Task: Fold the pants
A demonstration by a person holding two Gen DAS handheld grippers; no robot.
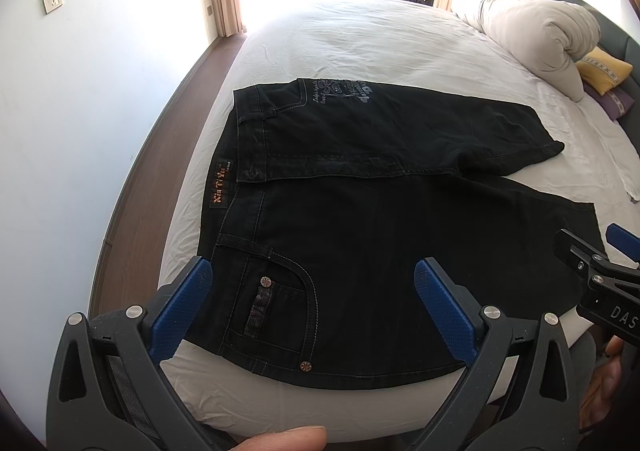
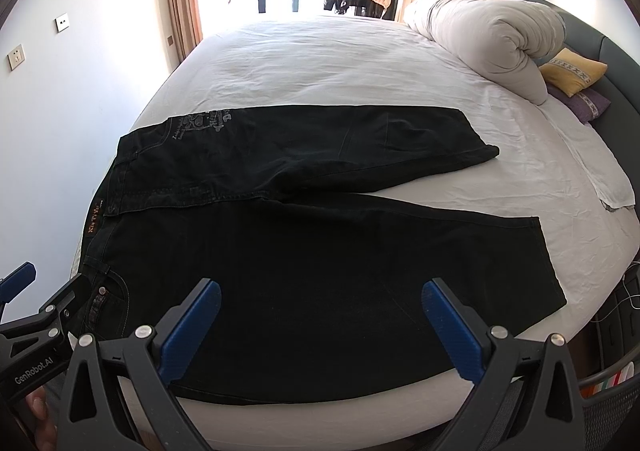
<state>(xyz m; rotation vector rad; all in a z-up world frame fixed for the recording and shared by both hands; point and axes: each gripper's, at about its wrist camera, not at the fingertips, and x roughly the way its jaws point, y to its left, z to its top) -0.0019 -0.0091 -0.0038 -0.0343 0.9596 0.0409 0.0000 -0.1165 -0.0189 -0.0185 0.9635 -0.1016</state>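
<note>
The black denim pants [image 1: 360, 211] lie spread flat on the white-sheeted bed [image 1: 360, 43], waistband to my left, both legs splayed apart toward the right. No fold looks made yet; the whole job remains. My left gripper [image 1: 312, 307] and right gripper [image 2: 320, 323] hover over the near edge, jaws wide apart, holding nothing.

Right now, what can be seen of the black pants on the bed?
The pants look like black denim with pale stitching. They lie flat and unfolded on the white bed, waistband to the left, legs spread apart in a V to the right. A brown waistband patch, riveted front pocket and grey print near the far hip show. Neither open gripper, left or right, touches them.
</note>
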